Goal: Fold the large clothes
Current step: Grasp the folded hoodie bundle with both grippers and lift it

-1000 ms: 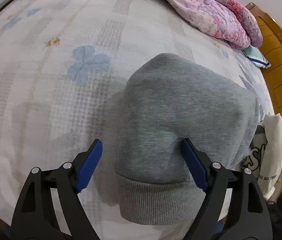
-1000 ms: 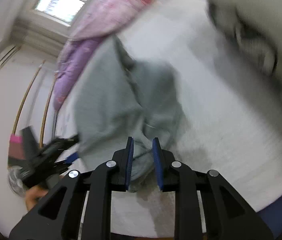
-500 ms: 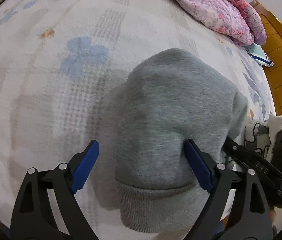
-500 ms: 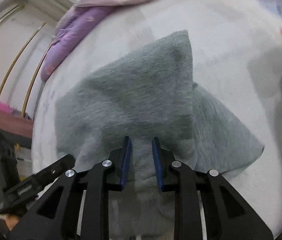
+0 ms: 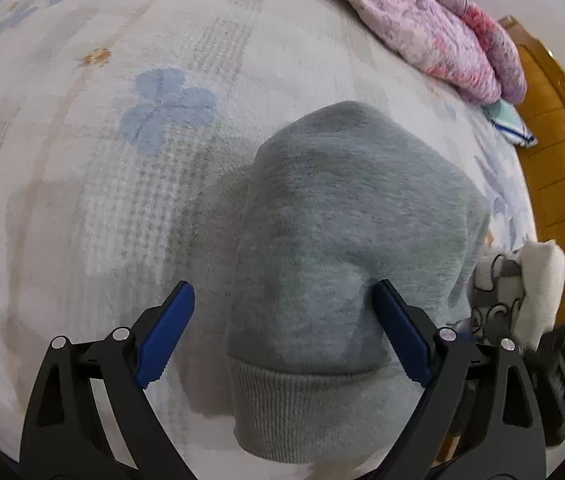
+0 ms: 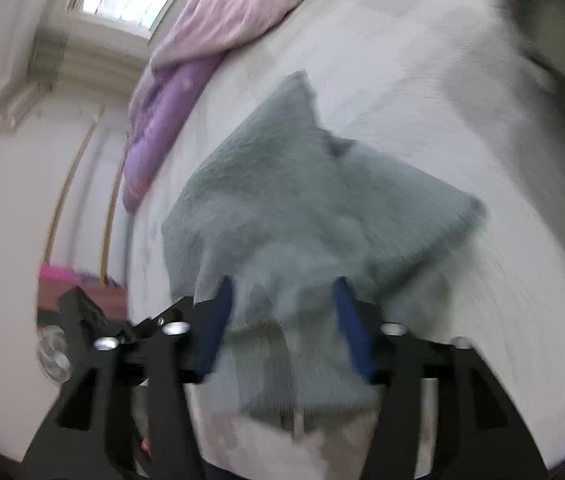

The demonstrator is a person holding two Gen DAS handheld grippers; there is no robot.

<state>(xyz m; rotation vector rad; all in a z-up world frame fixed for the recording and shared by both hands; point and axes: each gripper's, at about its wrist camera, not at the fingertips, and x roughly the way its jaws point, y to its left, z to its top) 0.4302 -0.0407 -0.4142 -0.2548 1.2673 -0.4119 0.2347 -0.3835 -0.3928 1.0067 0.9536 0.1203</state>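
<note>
Left tool point(image 5: 282, 320): jaws wide, opening, over sweatshirt point(image 5: 346, 248), gripping nothing.
Right tool point(image 6: 282, 312): opening, sweatshirt point(image 6: 302, 208) loose between.
Sweatshirt: grey, folded, centre frame, on bed point(image 5: 82, 200).

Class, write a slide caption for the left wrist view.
Open left claw straddles folded grey sweatshirt on flowered bedspread.

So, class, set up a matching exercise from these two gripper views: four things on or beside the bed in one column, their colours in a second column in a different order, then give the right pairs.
Things:
1. folded sweatshirt
2. quilt
3. headboard
4. flower on the bedspread

Colours:
A. orange-brown wood
B. pale blue
C. grey
D. pink and purple

Pairs: 1-C, 2-D, 3-A, 4-B
</note>
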